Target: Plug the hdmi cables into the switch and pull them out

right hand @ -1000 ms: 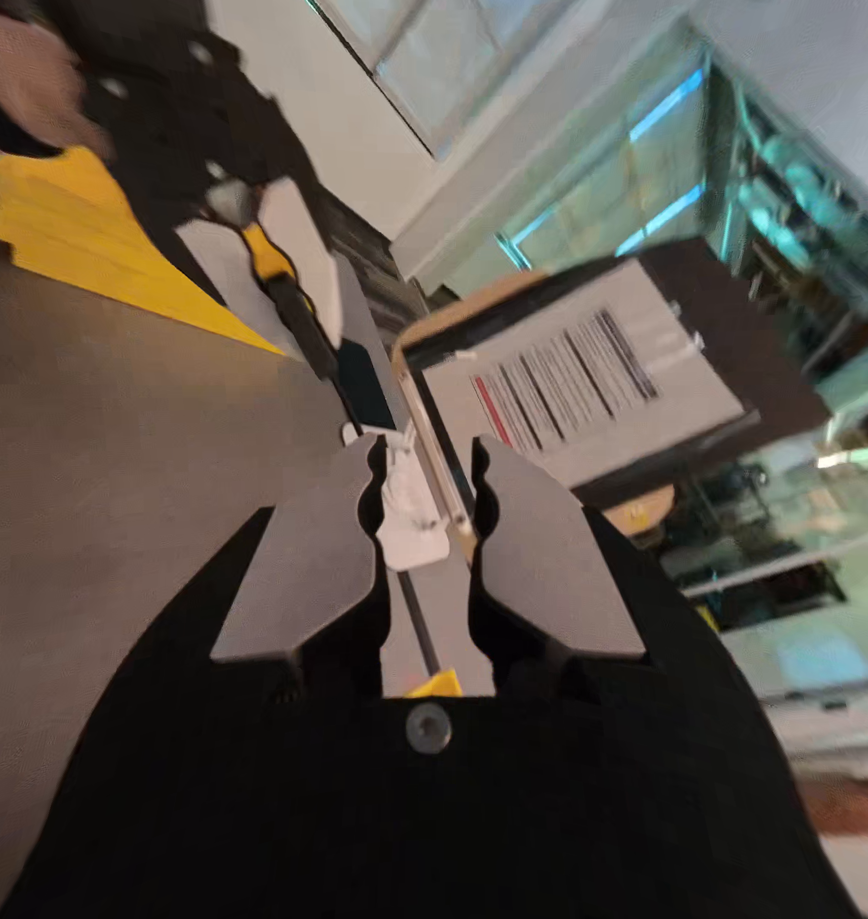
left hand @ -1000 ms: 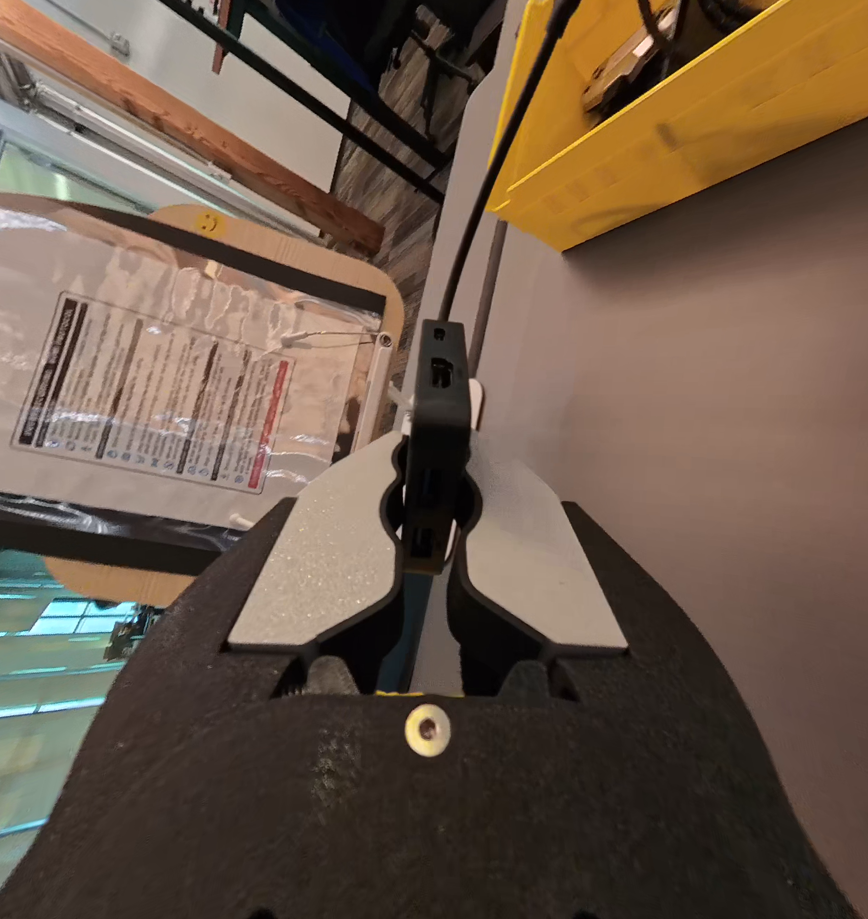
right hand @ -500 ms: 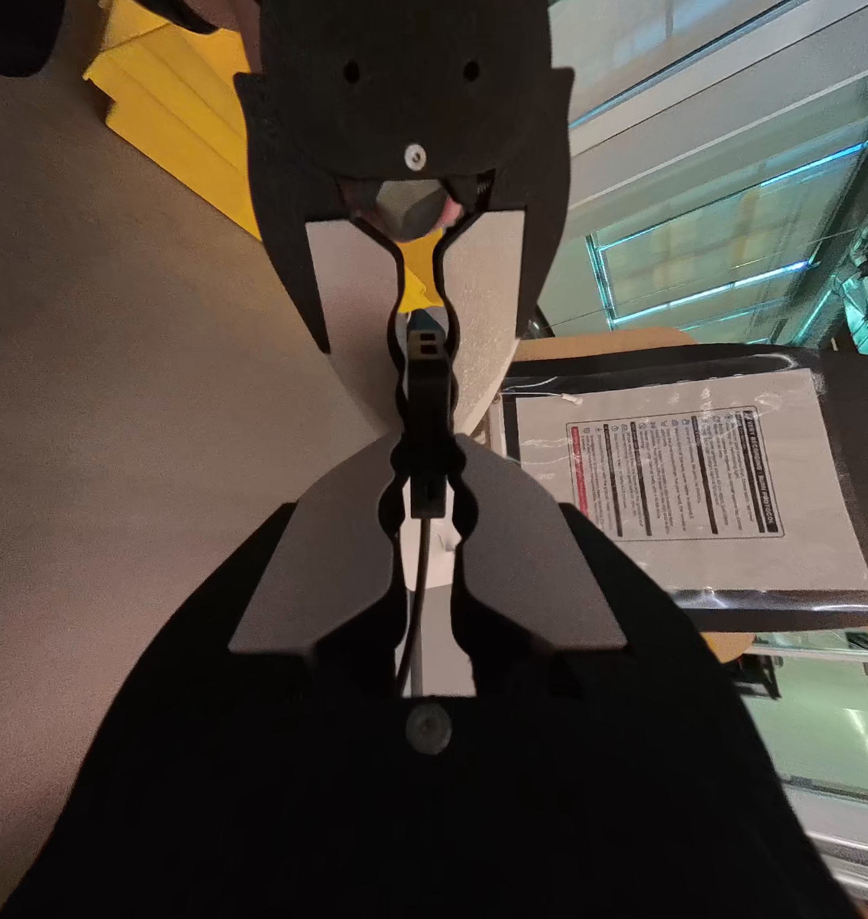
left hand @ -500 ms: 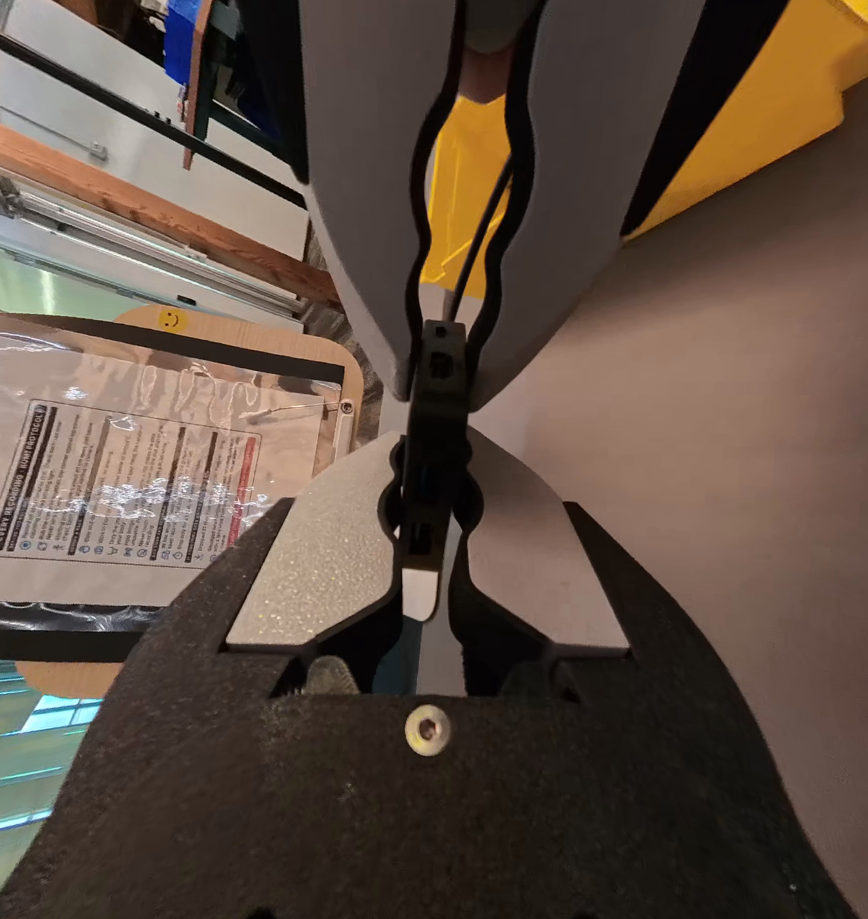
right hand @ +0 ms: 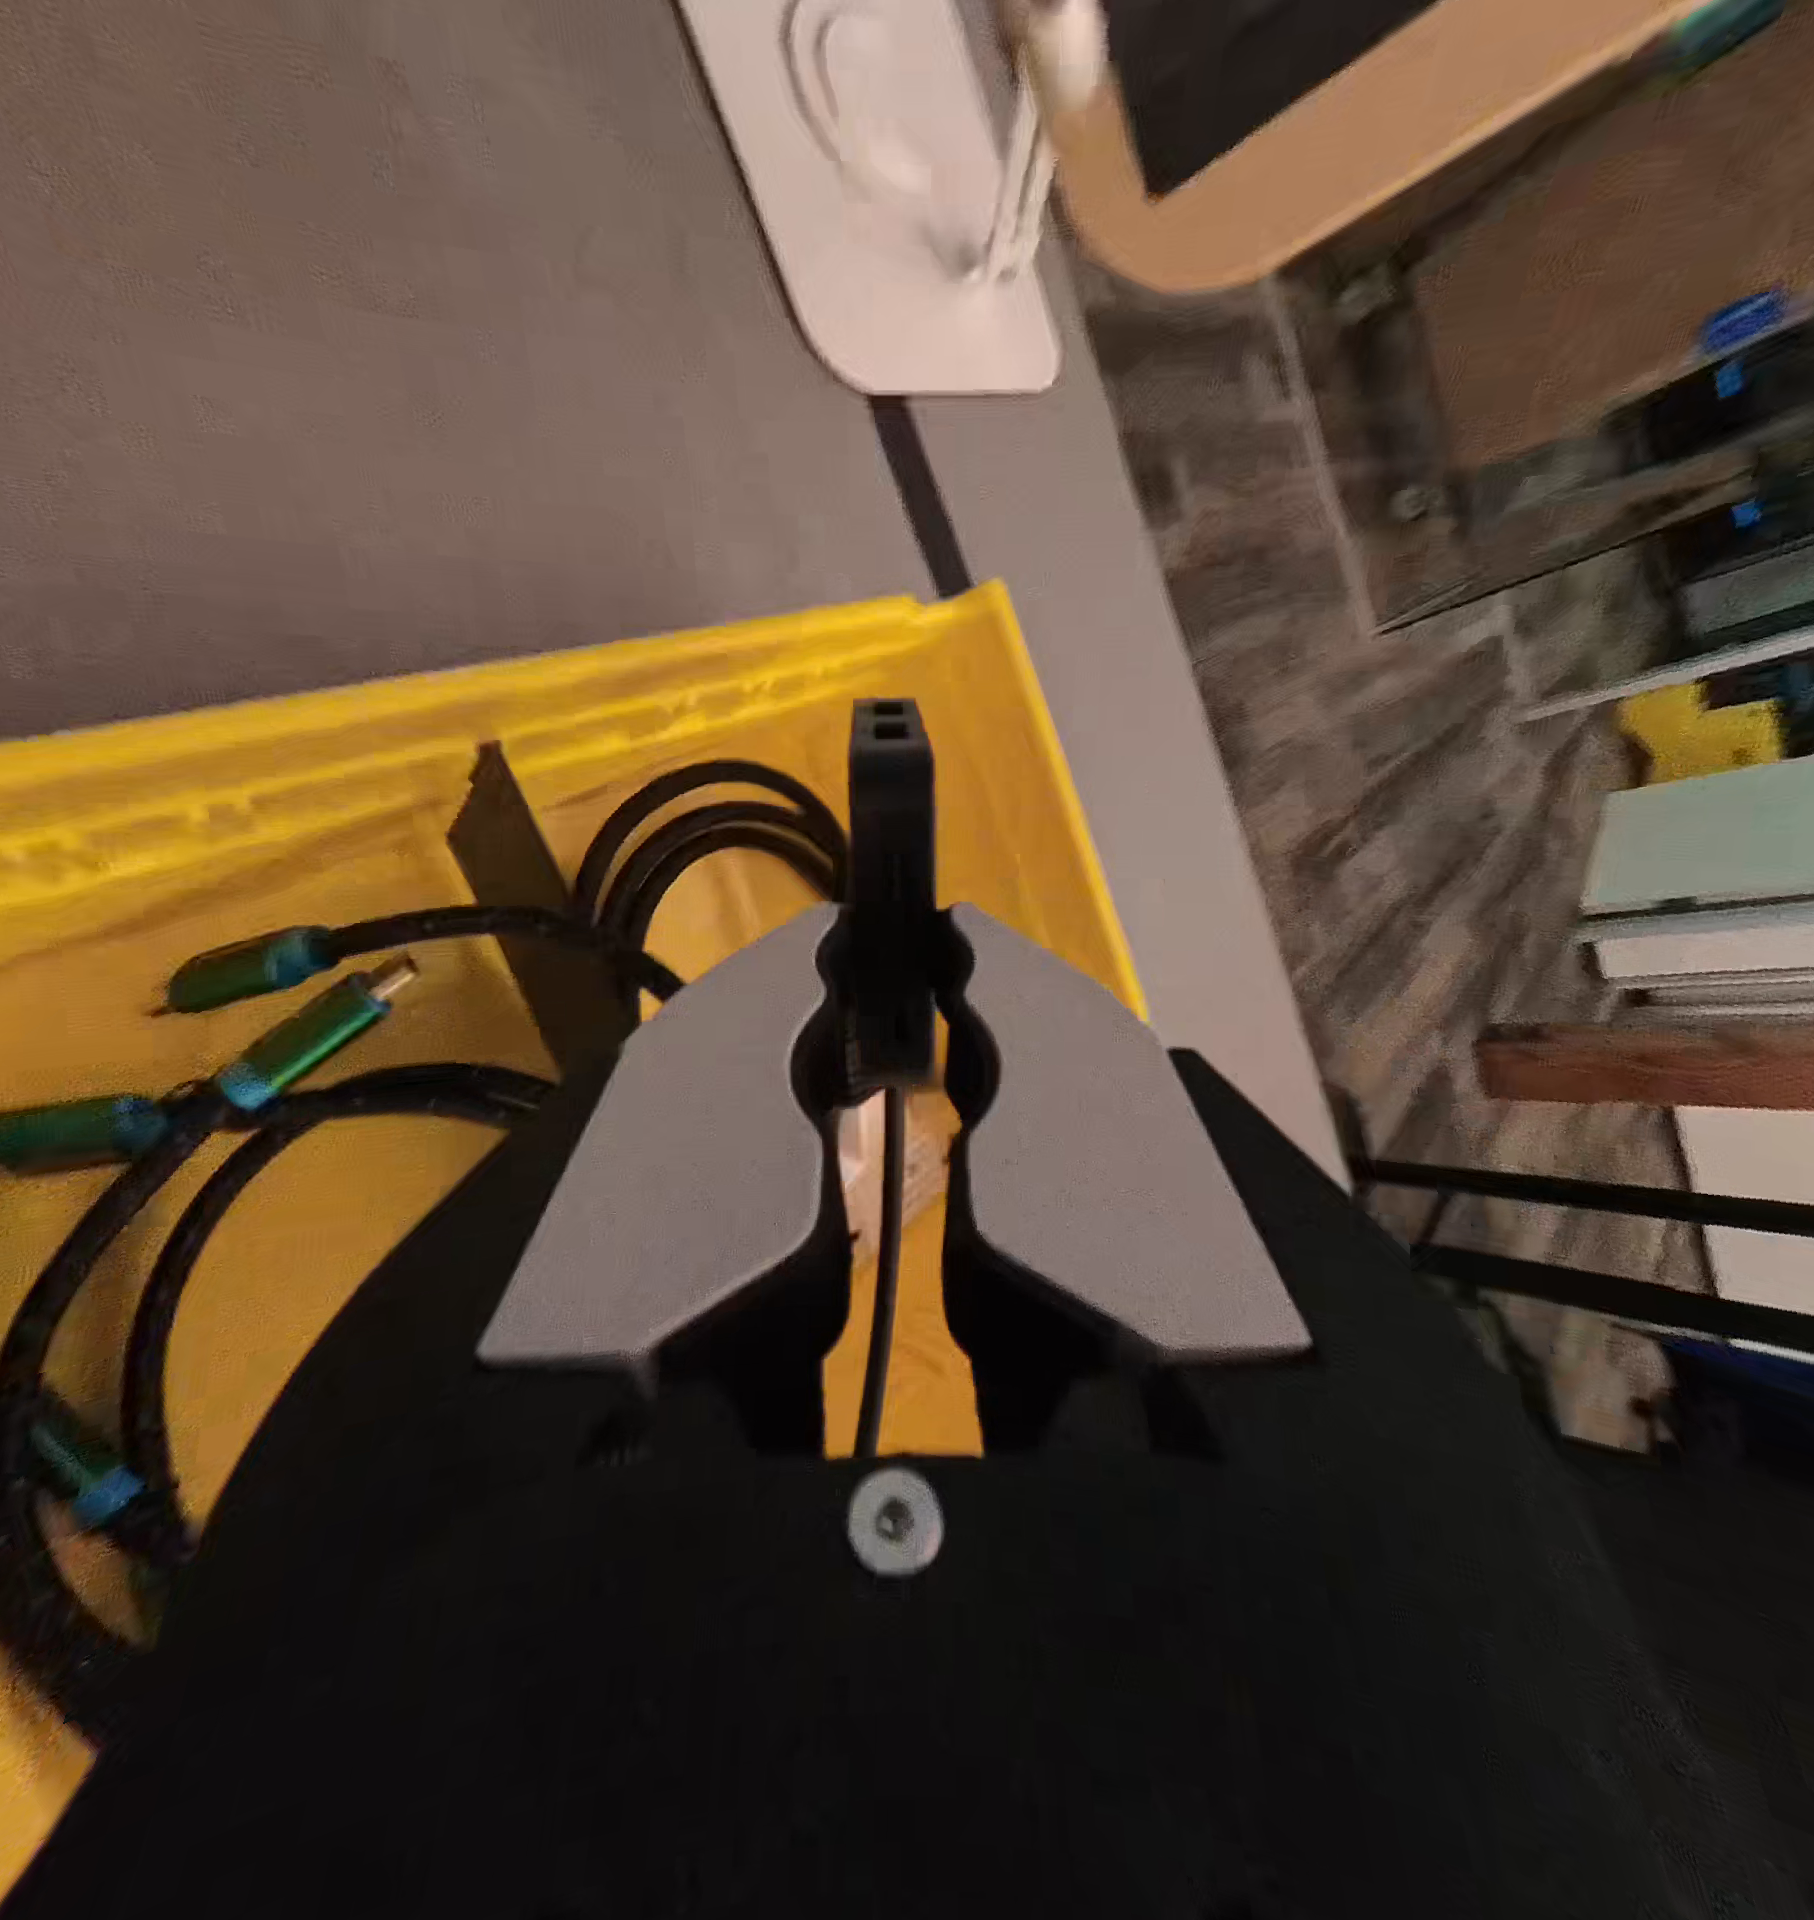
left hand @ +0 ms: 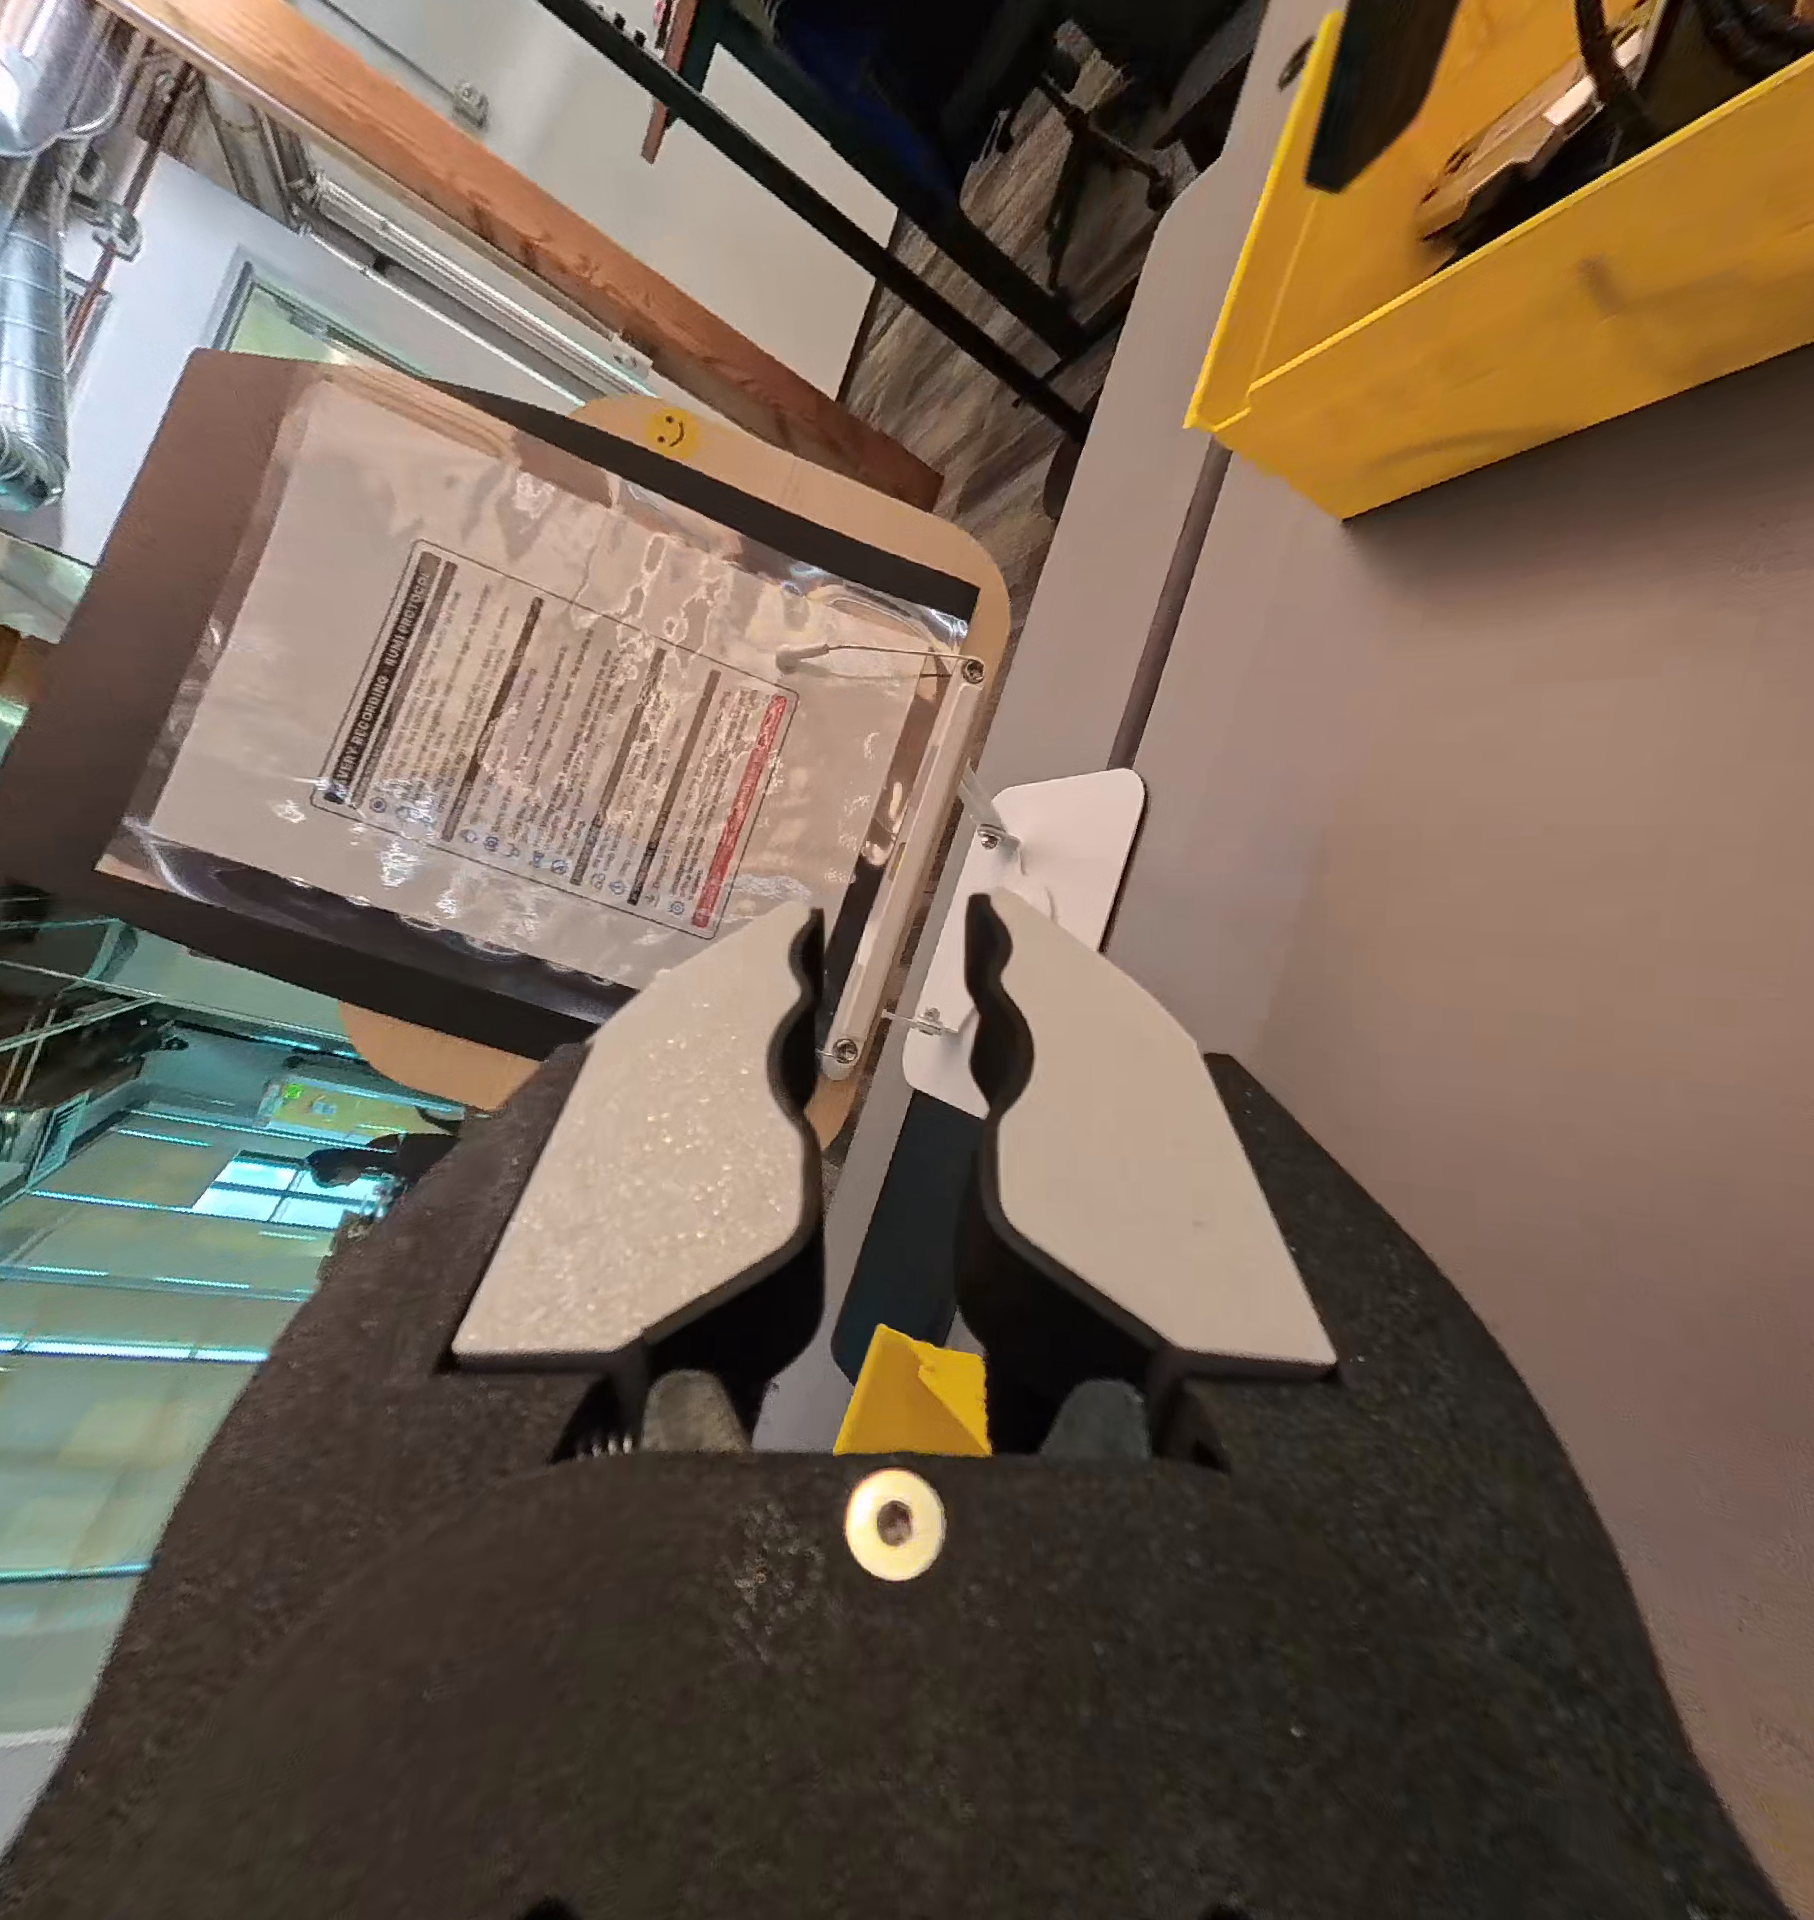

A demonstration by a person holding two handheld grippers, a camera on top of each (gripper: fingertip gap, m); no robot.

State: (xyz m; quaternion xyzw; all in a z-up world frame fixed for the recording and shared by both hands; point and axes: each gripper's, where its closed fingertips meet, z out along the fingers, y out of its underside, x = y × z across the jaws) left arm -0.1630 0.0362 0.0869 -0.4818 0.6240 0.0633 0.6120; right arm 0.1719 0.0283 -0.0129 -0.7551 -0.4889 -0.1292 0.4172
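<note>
Switch (right hand: 890,883) clamped in my right gripper (right hand: 892,997), unseen from left; left gripper (left hand: 892,997) agape, empty; yellow bin (right hand: 674,707) lower left holds, seemingly, hdmi cables (right hand: 290,1029).

- Yellow bin (left hand: 1526,343) is sitting on the grey table (left hand: 1568,935).
- White plate (left hand: 1064,857) is lying at the table edge.
- Laminated sheet (left hand: 560,727) is standing beyond.

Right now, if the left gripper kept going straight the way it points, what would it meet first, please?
Probably the white stand base on the grey table: it sits just beyond the open, empty left gripper, with the stand's clear arm beside it. Depth is hard to judge.
</note>
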